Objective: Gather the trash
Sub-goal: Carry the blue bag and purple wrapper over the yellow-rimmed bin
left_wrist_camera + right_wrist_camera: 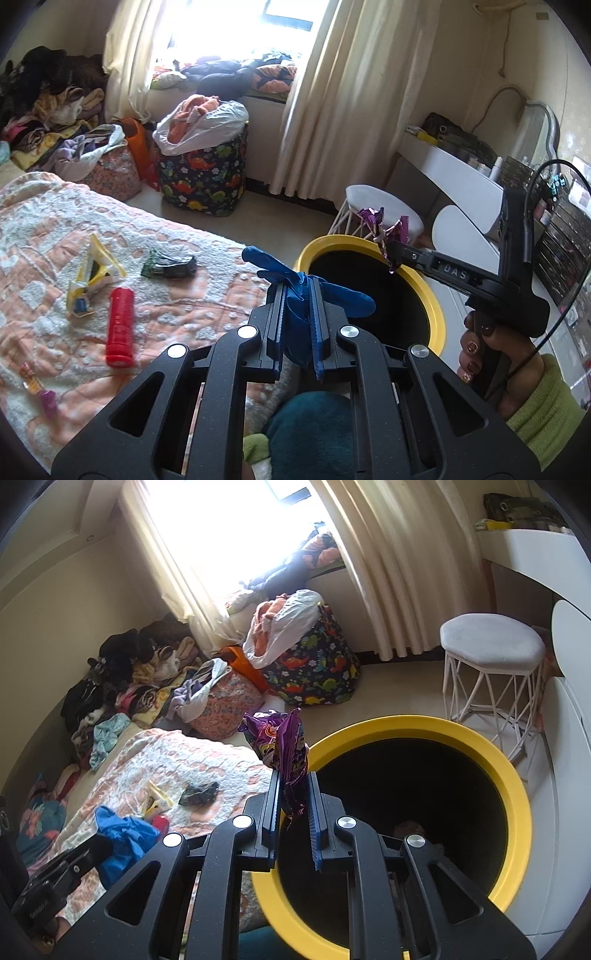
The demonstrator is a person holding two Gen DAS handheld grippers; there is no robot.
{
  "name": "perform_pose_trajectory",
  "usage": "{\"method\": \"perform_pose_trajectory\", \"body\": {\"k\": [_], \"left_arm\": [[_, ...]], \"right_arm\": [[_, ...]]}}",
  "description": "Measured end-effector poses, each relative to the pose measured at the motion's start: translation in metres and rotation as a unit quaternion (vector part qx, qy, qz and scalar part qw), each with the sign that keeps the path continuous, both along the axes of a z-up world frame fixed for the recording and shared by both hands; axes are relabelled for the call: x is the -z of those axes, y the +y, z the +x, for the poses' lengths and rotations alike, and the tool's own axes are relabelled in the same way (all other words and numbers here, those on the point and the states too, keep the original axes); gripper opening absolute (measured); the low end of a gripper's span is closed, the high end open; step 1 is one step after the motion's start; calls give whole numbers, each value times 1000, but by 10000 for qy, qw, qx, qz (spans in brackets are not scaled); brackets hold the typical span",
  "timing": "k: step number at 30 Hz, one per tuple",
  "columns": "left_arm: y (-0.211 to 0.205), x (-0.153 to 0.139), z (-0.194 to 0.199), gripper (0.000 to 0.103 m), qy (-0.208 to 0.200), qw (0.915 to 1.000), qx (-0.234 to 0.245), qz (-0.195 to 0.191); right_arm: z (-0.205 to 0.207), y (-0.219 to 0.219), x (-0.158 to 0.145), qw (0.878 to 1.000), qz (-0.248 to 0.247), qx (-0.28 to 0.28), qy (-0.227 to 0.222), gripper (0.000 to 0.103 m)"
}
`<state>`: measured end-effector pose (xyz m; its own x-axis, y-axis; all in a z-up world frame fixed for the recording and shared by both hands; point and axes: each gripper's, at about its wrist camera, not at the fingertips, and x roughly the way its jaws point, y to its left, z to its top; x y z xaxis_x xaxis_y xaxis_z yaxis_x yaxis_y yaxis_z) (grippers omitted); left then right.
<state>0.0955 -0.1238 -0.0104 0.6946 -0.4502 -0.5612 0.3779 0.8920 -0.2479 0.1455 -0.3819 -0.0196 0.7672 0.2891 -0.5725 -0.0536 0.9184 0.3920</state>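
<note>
Two tongs pinch crumpled trash: blue glove [295, 295], purple wrapper [286, 749].

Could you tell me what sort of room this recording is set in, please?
Most likely a lived-in bedroom: a bed with a peach-and-white quilt, clothes heaped by the curtained window, and a white dressing table with a stool.

**Sunlit, cluttered bedroom**

A bright window [236, 22] with cream curtains [332, 103] floods the room with daylight. Below it, a ledge holds piled clothes. A dinosaur-print laundry bin [314, 672] stands on the pale floor [399, 686]. A white stool [491, 646] sits beside a white desk [454, 173]. Walls are cream.
</note>
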Motion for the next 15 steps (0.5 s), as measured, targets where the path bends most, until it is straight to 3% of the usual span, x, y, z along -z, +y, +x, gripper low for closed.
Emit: {"method": "perform_pose_trajectory", "body": {"k": [15], "left_arm": [[-35,12,0,7,82,9990,413,147]], "right_arm": [[4,-27,12,9992,46,351,188,13]]}}
